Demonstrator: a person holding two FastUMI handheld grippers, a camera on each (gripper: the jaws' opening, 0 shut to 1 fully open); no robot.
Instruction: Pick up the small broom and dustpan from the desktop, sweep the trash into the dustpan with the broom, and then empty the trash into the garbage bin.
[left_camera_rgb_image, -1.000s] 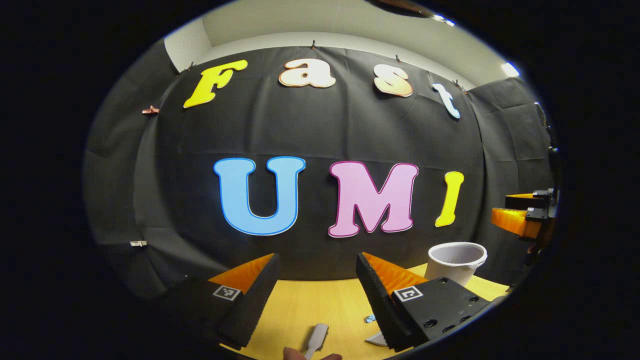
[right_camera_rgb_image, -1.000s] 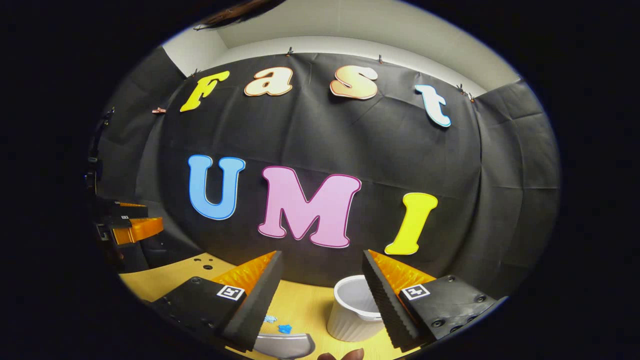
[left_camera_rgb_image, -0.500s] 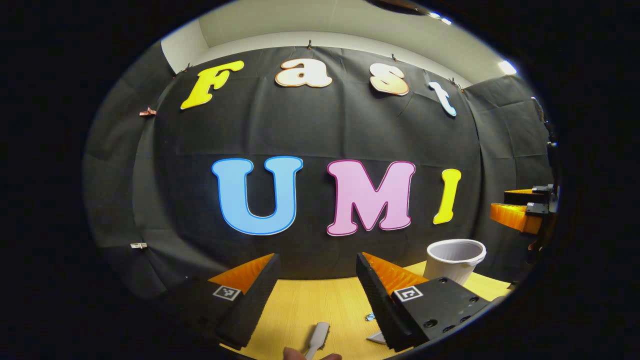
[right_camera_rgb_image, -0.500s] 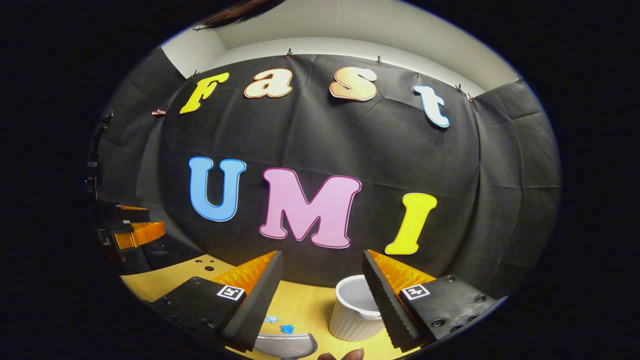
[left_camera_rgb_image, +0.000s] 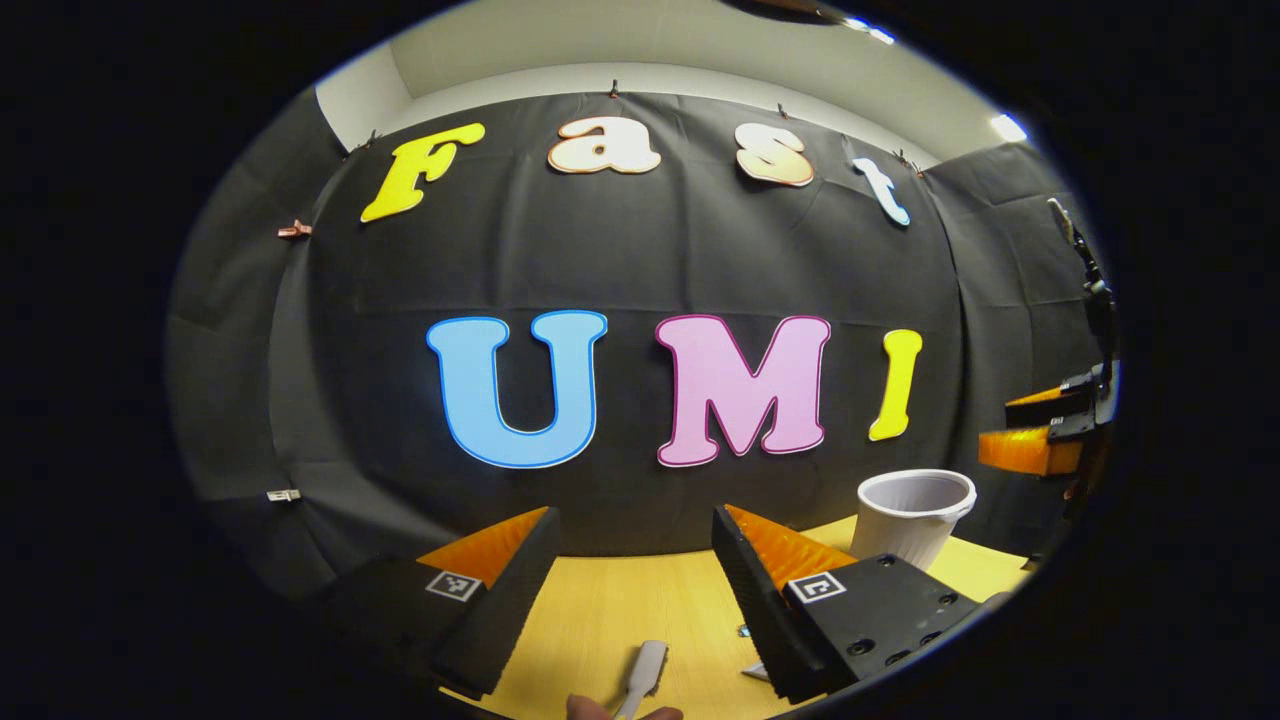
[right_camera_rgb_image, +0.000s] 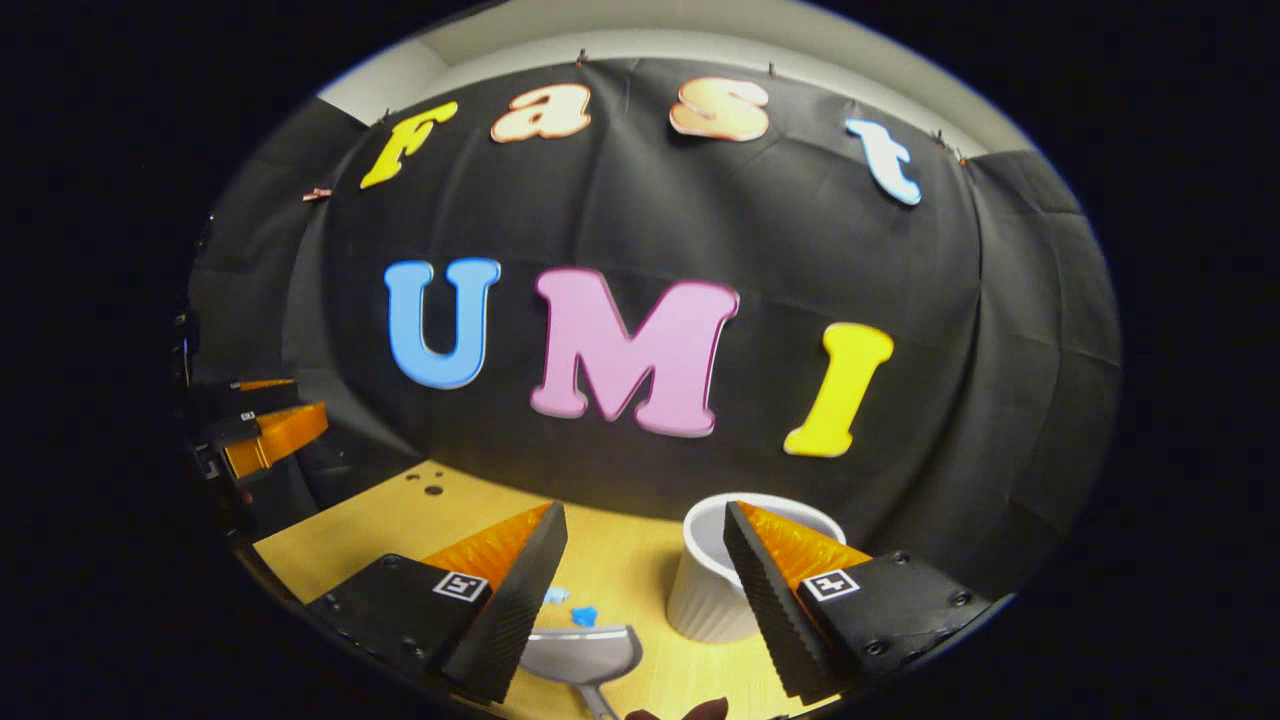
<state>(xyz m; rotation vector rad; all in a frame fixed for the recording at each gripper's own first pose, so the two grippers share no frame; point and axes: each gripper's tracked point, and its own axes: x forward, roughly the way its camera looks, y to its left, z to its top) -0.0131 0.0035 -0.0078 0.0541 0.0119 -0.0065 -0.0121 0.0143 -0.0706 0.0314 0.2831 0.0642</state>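
Worktop (left_camera_rgb_image: 610, 610) of pale yellow wood grain spreads beneath both tools and meets the black cloth wall (left_camera_rgb_image: 620, 250) at its far edge. On it stands the white ribbed plastic garbage bin (right_camera_rgb_image: 712, 590), upright with its round mouth open to the top; in the right gripper view it sits just behind the right finger, and in the left gripper view the bin (left_camera_rgb_image: 912, 515) stands to the right, near the worktop's far edge.

The left tool (left_camera_rgb_image: 632, 585) hangs above the worktop with its fingers well apart and nothing between them. The right tool (right_camera_rgb_image: 645, 580) is likewise spread wide, gripping nothing.

The small grey plastic dustpan (right_camera_rgb_image: 582, 655) lies flat below the right tool, its rounded scoop pointing away toward the wall and its thin handle running back toward the camera. The small white-handled broom (left_camera_rgb_image: 643, 672) lies flat below the left tool, long axis running from the near edge up and slightly right; its bristles I cannot make out.

Small blue scraps of trash (right_camera_rgb_image: 583, 616) lie just beyond the dustpan's front lip.
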